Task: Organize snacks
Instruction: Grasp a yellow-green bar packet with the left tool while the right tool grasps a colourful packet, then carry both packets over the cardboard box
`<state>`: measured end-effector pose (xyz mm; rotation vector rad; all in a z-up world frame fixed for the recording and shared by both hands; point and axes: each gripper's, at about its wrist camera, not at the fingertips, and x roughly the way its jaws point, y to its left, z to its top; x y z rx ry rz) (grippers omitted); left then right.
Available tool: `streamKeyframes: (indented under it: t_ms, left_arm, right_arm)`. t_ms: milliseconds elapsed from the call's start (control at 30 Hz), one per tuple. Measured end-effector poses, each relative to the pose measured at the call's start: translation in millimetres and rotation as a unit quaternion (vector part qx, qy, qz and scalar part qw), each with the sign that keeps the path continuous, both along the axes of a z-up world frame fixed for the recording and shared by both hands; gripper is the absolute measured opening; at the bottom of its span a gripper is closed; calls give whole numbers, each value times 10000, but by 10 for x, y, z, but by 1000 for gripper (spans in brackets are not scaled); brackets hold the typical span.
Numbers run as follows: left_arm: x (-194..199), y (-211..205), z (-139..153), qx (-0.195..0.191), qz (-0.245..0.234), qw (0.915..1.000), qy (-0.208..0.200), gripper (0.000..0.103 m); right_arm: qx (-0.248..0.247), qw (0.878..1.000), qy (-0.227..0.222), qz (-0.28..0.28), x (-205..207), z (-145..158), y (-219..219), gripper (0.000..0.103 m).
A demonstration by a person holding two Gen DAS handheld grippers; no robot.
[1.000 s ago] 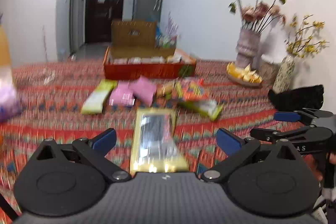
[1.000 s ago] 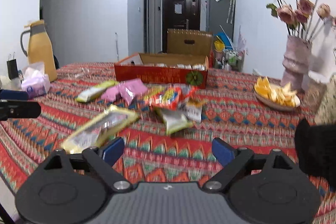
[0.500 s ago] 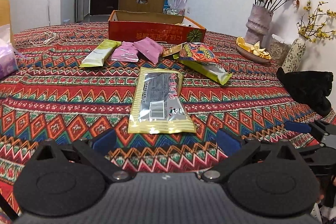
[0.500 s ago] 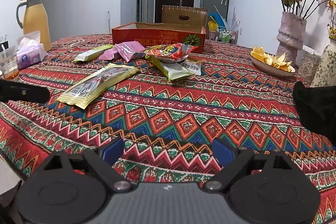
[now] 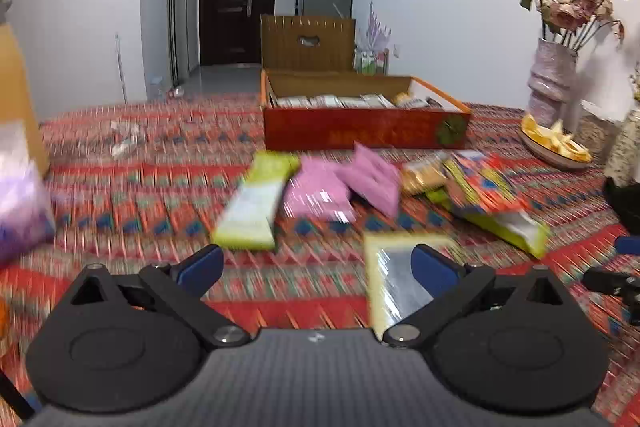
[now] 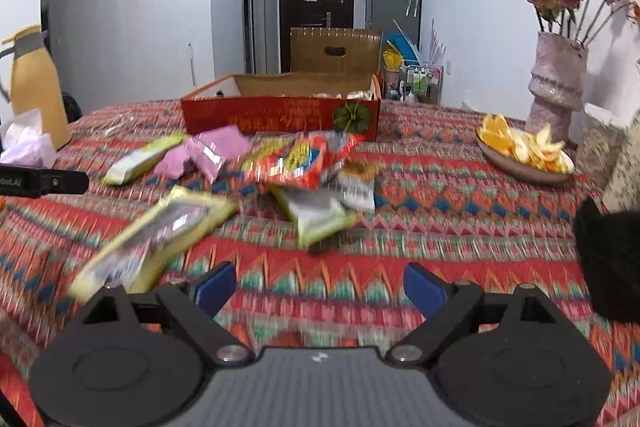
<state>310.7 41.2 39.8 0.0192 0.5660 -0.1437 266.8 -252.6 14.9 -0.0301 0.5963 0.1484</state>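
Note:
Several snack packets lie loose on the patterned tablecloth in front of an open red cardboard box (image 5: 364, 135) (image 6: 280, 117) that holds more packets. A yellow-edged silver packet (image 5: 396, 283) (image 6: 156, 235) lies nearest. Behind it are a yellow-green packet (image 5: 256, 203), pink packets (image 5: 340, 187) (image 6: 212, 151) and a red-orange bag (image 5: 480, 183) (image 6: 300, 159). My left gripper (image 5: 316, 267) is open and empty, above the table, its right finger over the silver packet. My right gripper (image 6: 320, 287) is open and empty, to the right of that packet.
A vase of dried roses (image 6: 556, 83) and a plate of orange peel (image 6: 524, 151) stand at the right. A yellow thermos (image 6: 36, 87) and a tissue pack (image 6: 24, 147) stand at the left. A black object (image 6: 608, 259) lies near the right edge.
Both views have tilted back up and shifted; the left gripper has moved left, so the silver packet now sits under its right finger. Both grippers stay open. The packets have not moved.

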Motion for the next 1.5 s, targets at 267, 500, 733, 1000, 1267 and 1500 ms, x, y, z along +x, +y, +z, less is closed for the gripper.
streamKeyframes:
  t_ms: [267, 500, 733, 1000, 1267, 1500]
  left_arm:
    - [1028, 83, -158, 372, -207, 9988, 238, 92]
    - [1531, 183, -499, 338, -177, 9979, 516, 82]
    - [1668, 310, -542, -115, 9, 9983, 566, 39]
    - [1417, 307, -398, 39, 42, 9984, 559, 37]
    - [621, 245, -17, -315, 148, 9992, 177, 37]
    - [-91, 66, 94, -663, 201, 9975, 108, 37]
  right_arm:
    - [-126, 9999, -43, 95, 960, 69, 316, 91]
    - [140, 9996, 122, -208, 1728, -88, 529, 91]
    - [-151, 9996, 98, -215, 1902, -257, 628, 81]
    - [-316, 9993, 73, -164, 1786, -145, 538, 51]
    - [-208, 9995, -114, -189, 1265, 31, 320, 50]
    - [61, 9994, -333, -110, 608, 177, 119, 50]
